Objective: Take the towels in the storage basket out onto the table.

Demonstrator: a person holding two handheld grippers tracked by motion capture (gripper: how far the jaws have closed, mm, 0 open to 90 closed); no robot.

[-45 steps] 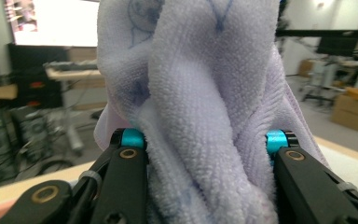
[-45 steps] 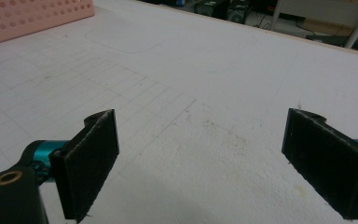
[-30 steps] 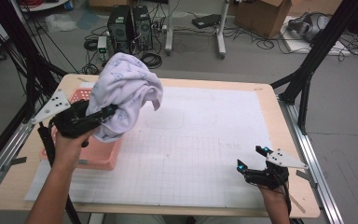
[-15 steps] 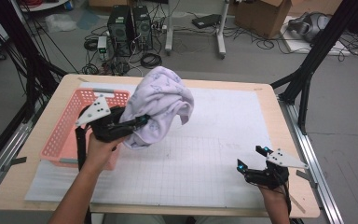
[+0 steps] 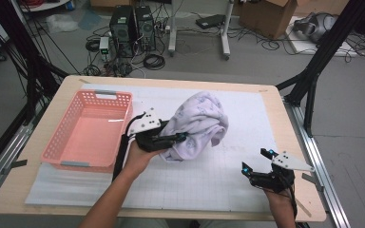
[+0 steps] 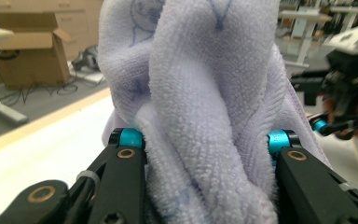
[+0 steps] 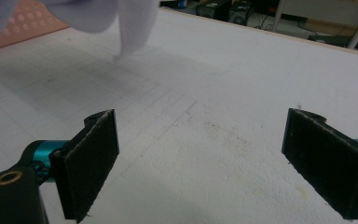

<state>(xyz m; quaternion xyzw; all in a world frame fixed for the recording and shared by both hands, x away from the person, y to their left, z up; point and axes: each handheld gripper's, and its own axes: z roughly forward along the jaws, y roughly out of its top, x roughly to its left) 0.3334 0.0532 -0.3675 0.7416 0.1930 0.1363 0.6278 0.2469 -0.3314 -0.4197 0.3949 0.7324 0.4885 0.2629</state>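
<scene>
- High view: one lavender towel (image 5: 197, 126), bunched, is grasped by the left gripper (image 5: 179, 138) above the white mat (image 5: 247, 109), just right of one pink basket (image 5: 88, 130). The right gripper (image 5: 256, 160) sits near the table's front right edge, jaws released; much bare mat lies between the two.
- Left gripper view: both jaws press the towel (image 6: 205, 116).
- Right gripper view: jaws wide apart over the mat (image 7: 205, 116); the towel (image 7: 121, 18) perhaps hangs clear of it.

Even, soft overhead light fills the high view, leaving faint shadows on the white mat (image 5: 228, 185). The towel (image 6: 205, 116) is sharp up close while the background blurs.
</scene>
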